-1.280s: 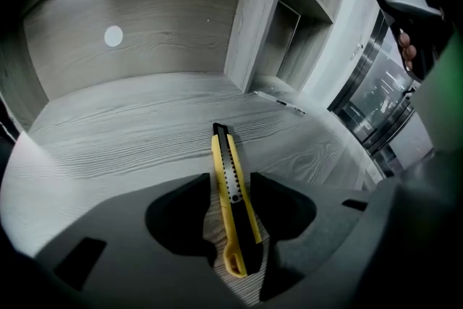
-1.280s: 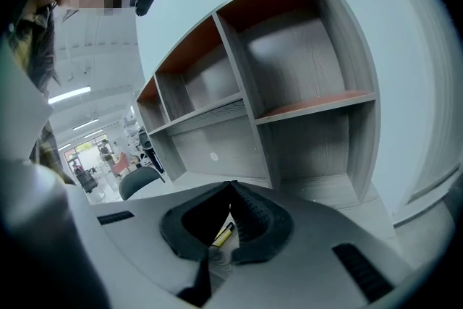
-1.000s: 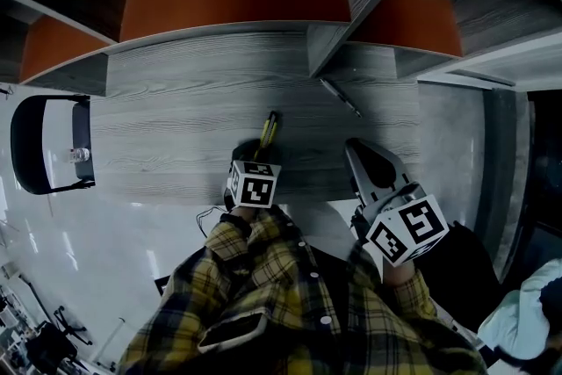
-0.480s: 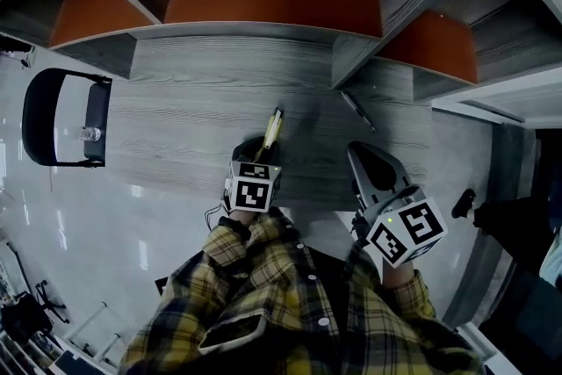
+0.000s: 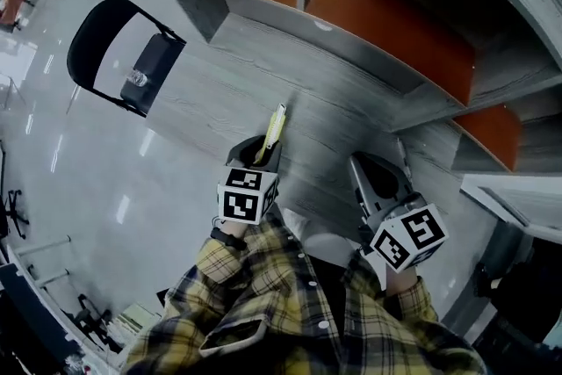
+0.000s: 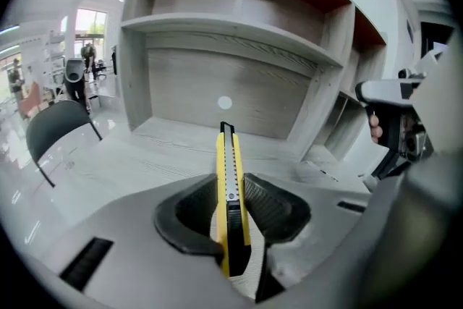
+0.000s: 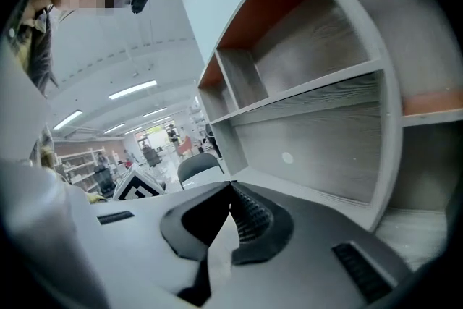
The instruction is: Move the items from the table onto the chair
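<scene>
Yellow utility knife [image 5: 276, 123] gripped between the left gripper's [image 6: 230, 188] fingers, held above the grey table [image 5: 219, 92], right gripper [image 7: 230, 192] alongside with fingers closed together on nothing, black chair [image 5: 165, 55] beyond the table's left end.

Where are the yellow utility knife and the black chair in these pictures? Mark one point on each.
utility knife [image 6: 231, 181]: left gripper view, middle of its body, on the blade track.
chair [image 5: 167, 57]: head view, on its dark seat.

Grey wood-grain table [image 6: 159, 148] — 1 slim pen [image 6: 327, 173] lies near its right end.
</scene>
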A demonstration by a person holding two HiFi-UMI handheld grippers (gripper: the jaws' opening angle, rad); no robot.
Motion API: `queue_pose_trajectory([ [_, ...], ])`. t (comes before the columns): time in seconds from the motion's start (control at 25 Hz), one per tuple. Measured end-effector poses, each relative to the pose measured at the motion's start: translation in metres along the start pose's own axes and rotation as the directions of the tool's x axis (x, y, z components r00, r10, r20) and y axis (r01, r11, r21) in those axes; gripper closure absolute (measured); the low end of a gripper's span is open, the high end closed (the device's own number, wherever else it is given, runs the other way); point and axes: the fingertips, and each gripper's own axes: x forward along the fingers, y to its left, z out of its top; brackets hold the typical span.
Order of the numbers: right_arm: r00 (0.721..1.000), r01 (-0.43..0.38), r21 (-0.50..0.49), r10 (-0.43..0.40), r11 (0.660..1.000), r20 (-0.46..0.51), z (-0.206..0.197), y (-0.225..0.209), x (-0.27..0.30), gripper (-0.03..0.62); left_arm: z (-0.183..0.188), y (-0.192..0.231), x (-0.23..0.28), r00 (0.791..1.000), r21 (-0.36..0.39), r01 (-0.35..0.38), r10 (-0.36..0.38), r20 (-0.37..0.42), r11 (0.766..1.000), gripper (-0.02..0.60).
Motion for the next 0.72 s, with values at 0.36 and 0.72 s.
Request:
queue_pose_trajectory([
  [0.36, 0.987, -0.144, -0.044, 0.141, 0.989, -0.080, 0.001, 0.068, 0.077, 0.577, 0.003, 0.124, -0.068, 0.985, -0.166, -0.139, 0.153, 0.075, 0.976, 0.465],
  [0.72, 0.991, -0.111, -0.076, 0.105, 0.991, -0.084, 0.009, 0.148, 0.181, 0.577, 0.010, 0.292, -0.107, 0.977, -0.194, -0.175, 0.194, 0.084, 0.965, 0.465],
])
